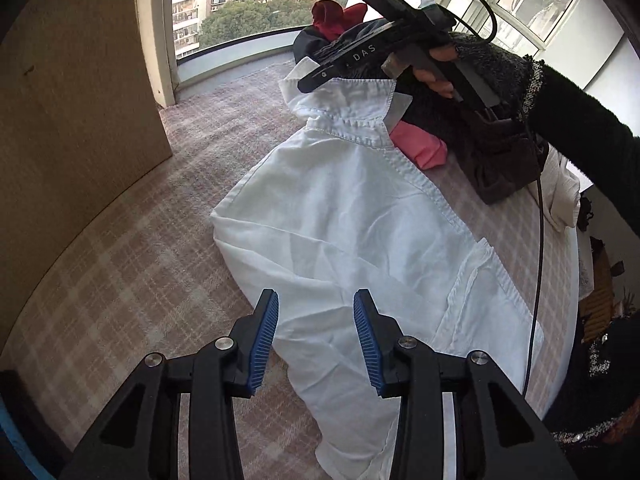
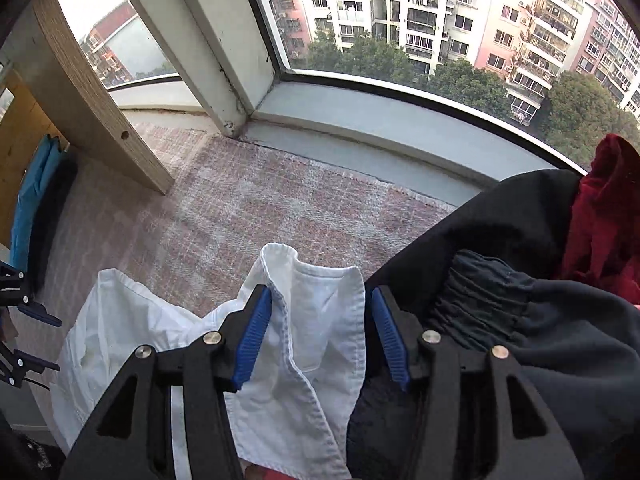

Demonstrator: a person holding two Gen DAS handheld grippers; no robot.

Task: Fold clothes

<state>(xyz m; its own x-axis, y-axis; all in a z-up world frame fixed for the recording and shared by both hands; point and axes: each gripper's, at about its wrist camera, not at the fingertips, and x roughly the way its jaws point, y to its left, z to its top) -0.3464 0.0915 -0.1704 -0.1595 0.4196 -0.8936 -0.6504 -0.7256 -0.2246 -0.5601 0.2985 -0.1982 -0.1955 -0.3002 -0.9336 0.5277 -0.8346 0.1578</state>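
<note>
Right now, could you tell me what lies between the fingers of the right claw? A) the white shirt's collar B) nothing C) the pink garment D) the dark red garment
A: the open right claw straddles the white shirt's collar, with both blue pads apart.

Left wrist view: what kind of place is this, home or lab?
Likely a home, high up in an apartment block: a bay window facing residential towers, a plaid cover with a white shirt spread on it, and a pile of clothes beside.

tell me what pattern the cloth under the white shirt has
A faded pink-and-cream plaid bedcover lies under the white cotton shirt, clearest in the left wrist view.
</note>
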